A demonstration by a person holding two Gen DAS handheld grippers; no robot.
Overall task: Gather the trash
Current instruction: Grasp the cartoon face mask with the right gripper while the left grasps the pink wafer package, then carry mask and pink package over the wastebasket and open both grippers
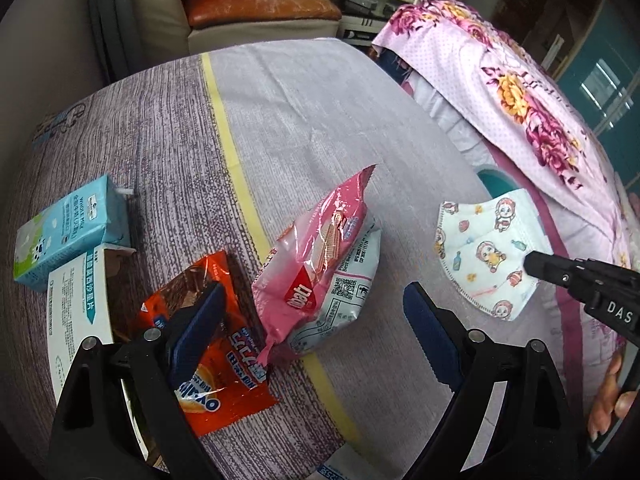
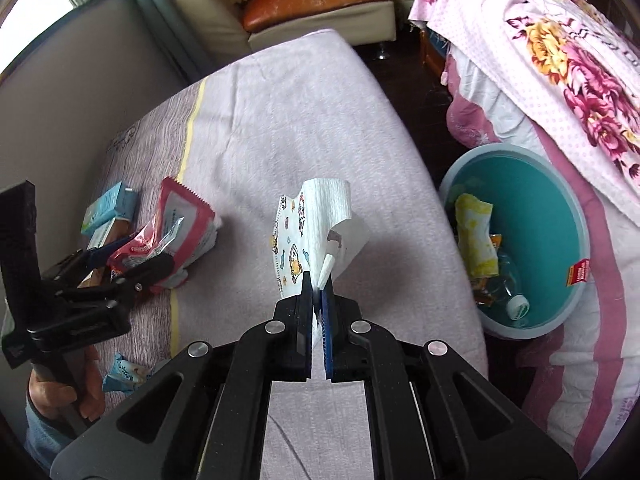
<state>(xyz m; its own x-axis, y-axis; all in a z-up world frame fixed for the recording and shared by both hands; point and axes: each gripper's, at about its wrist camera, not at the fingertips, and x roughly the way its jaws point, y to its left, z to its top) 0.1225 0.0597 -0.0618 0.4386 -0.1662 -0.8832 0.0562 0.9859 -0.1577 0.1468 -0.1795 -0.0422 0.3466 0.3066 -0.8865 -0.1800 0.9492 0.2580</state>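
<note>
My right gripper (image 2: 318, 286) is shut on a white cartoon-print face mask (image 2: 308, 224) and holds it above the table; the mask also shows in the left wrist view (image 1: 486, 254). My left gripper (image 1: 316, 300) is open, its jaws either side of a pink wafer wrapper (image 1: 320, 260). One finger (image 1: 196, 320) lies over an orange Ovaltine wrapper (image 1: 216, 376). A blue milk carton (image 1: 68, 232) and a white medicine box (image 1: 76, 312) lie at the left. A teal trash bin (image 2: 532, 248) stands right of the table.
The bin holds a yellow wrapper (image 2: 476, 236) and a plastic bottle (image 2: 512, 296). A floral bedcover (image 2: 560, 64) drapes at the right. A small blue wrapper (image 2: 124, 376) lies near the table's front edge. A sofa (image 2: 320, 4) stands beyond the table (image 2: 300, 120).
</note>
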